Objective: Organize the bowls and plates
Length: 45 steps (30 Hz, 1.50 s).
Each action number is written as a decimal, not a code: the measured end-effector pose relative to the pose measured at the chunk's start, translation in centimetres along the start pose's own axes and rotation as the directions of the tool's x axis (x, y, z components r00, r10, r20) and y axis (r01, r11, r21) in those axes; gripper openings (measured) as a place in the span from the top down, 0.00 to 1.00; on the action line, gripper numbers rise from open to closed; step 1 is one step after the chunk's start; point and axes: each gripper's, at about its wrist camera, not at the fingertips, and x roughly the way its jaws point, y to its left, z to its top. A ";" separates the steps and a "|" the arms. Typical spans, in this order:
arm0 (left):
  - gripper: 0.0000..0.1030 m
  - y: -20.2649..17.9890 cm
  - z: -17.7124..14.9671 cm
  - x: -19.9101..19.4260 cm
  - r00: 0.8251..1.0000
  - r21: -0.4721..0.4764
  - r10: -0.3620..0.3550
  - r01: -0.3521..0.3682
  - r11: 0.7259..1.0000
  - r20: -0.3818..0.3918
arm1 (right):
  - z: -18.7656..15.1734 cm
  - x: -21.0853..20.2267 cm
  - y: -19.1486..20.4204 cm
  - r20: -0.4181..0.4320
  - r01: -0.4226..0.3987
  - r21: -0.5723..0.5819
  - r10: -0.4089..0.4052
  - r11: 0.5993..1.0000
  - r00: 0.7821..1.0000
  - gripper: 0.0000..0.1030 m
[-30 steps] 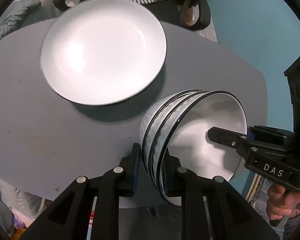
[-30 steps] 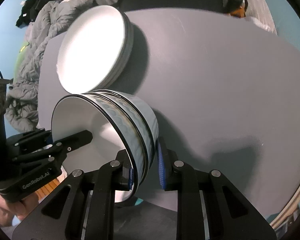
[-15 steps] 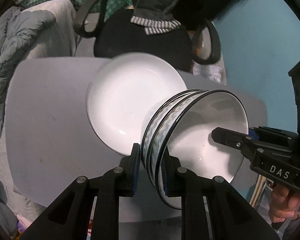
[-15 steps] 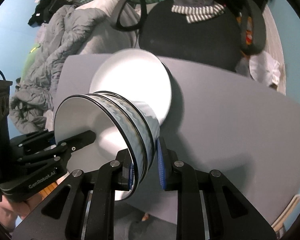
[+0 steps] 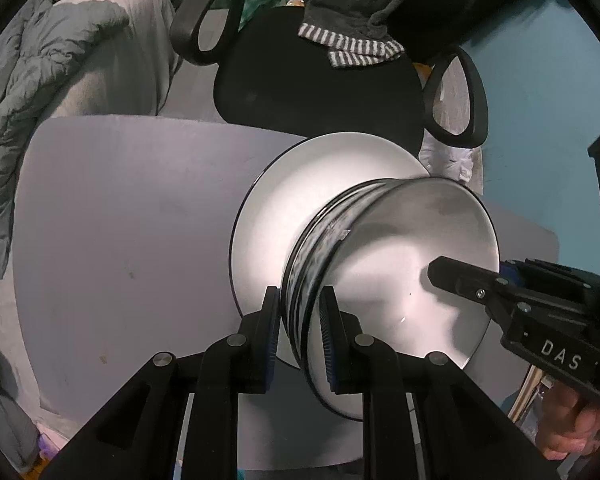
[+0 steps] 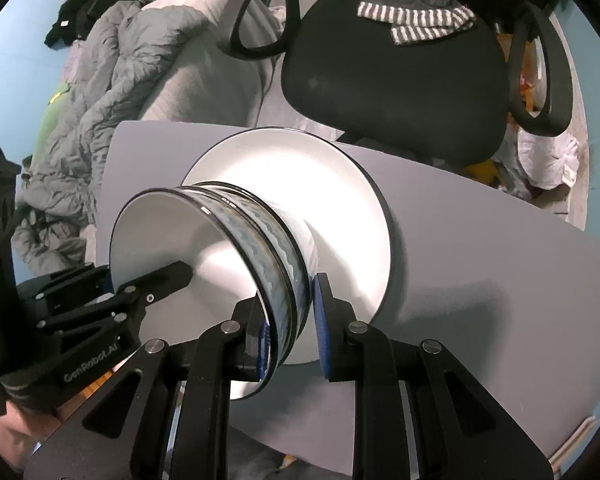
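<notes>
bowls (image 5: 400, 280) over plates (image 5: 300, 200) | I held opposite rims, left (image 5: 299, 340) and right (image 6: 290, 332) clamped | stiff, fragile, slippery

The stacked bowls (image 6: 236, 256) are white inside, with black rims and a blue-grey wave pattern banding their outer walls. The plate (image 6: 300, 168) is plain white with a thin dark edge. The table (image 5: 120, 220) is a flat grey-lilac. Both grippers, left (image 5: 300, 332) and right (image 6: 290, 330), are black with blue pads (image 6: 324, 320). At the far side, the chair (image 6: 392, 72) is black, with a grey garment (image 6: 420, 20) cuffed in grey and white stripes. Far left lies a grey quilt (image 6: 112, 64); the wall (image 5: 540, 92) is teal.
</notes>
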 end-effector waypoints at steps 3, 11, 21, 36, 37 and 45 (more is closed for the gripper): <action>0.82 0.0 0.4 0.2 1.000 0.002 -0.002 0.002 1.000 -0.013 | 0.6 0.3 -0.1 -0.010 0.010 0.004 -0.010 1.000 1.000 0.81; 0.82 0.0 0.7 0.4 1.000 0.009 -0.014 0.014 1.000 -0.017 | 0.8 0.4 0.3 -0.025 0.034 -0.009 -0.034 0.999 0.999 0.78; 0.62 -0.2 -1.1 -2.9 0.990 -0.016 0.089 -0.088 0.996 0.108 | 0.1 -1.4 -0.5 0.055 0.147 0.004 -0.147 0.989 0.988 0.41; 0.24 -3.3 -4.7 -14.2 0.924 -0.050 0.040 -0.023 0.999 0.380 | -2.9 -12.3 3.8 0.330 0.247 -0.066 -0.213 0.967 0.920 0.37; 0.24 -3.6 -5.0 -15.0 0.917 -0.042 0.046 -0.032 0.999 0.396 | -3.1 -13.0 4.1 0.346 0.249 -0.069 -0.211 0.966 0.914 0.36; 0.21 -5.3 -7.6 -19.5 0.895 -0.016 0.006 0.002 1.000 0.446 | -5.4 -17.2 5.9 0.427 0.237 -0.076 -0.183 0.968 0.886 0.36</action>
